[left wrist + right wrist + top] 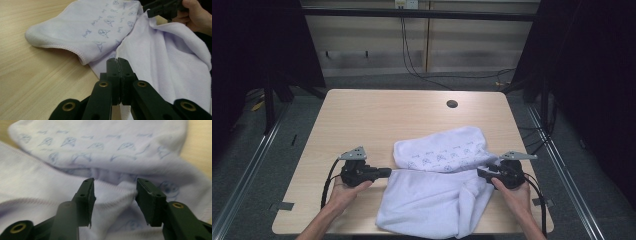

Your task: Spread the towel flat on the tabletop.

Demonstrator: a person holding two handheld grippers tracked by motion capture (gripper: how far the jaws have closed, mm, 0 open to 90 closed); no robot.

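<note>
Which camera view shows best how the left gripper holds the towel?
The left gripper view: the left gripper has its jaws shut on the edge of the towel. In the high view it is small at the towel's left edge; the right gripper view shows just towel.

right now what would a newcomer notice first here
The white towel with a blue print, rumpled and partly folded on the near right part of the wooden table. The left gripper is shut on the towel's left edge. The right gripper stands open at the right side, a fold of towel between its jaws.
</note>
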